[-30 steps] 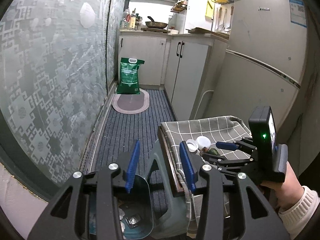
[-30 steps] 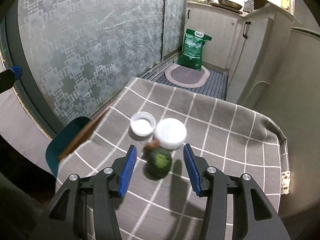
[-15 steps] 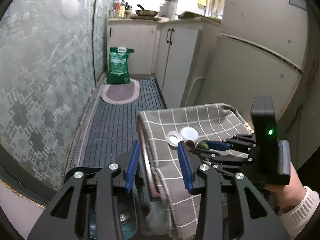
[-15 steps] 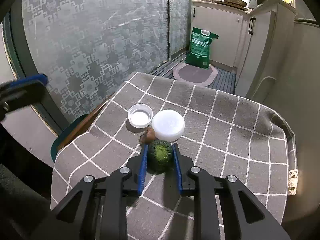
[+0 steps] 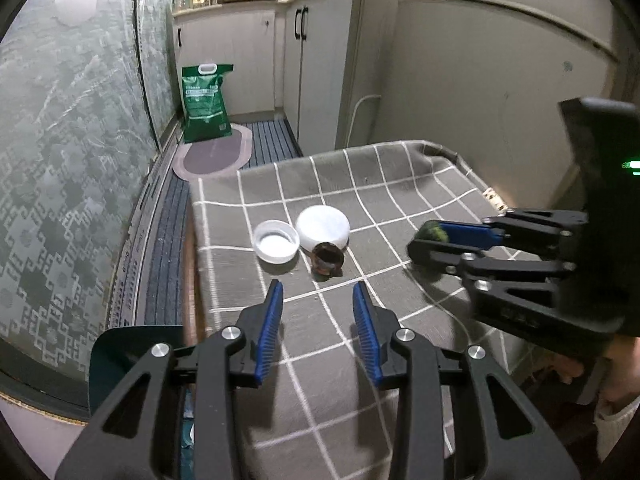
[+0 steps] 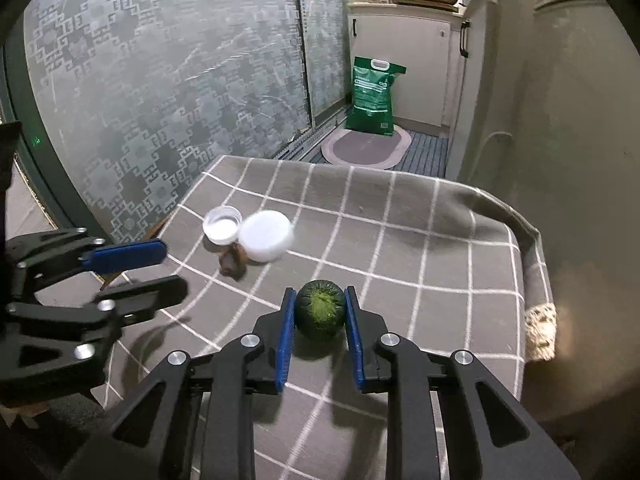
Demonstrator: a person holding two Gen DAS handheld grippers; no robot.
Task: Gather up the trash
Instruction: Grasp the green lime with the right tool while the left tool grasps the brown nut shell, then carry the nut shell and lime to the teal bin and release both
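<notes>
Between the blue pads of the right gripper [image 6: 320,312], a round green fruit [image 6: 320,311] is clamped, a pad pressing on either side of it, above the checked grey tablecloth [image 6: 420,272]. In the left wrist view the same gripper [image 5: 430,240] enters from the right, with the fruit [image 5: 434,233] showing at its tip. The left gripper [image 5: 318,320] stands with its pads spread wide and nothing between them, over the near part of the cloth [image 5: 360,184]; the right wrist view shows it [image 6: 138,270] at the left, likewise spread.

Just beyond the left gripper lies a small brown scrap [image 5: 327,258], touching the edge of a white lid [image 5: 323,227] that lies top up. Just left of the lid sits a shallow white cap [image 5: 276,240], open side up. A dark teal bin [image 5: 132,356] stands beside the table's near left corner, partly hidden by the gripper.

Farther off, an oval mat [image 5: 214,154] lies on the striped floor, with a green bag [image 5: 206,102] upright behind it against the white cabinets [image 5: 320,52]. A frosted patterned glass door [image 5: 72,152] runs along the left.
</notes>
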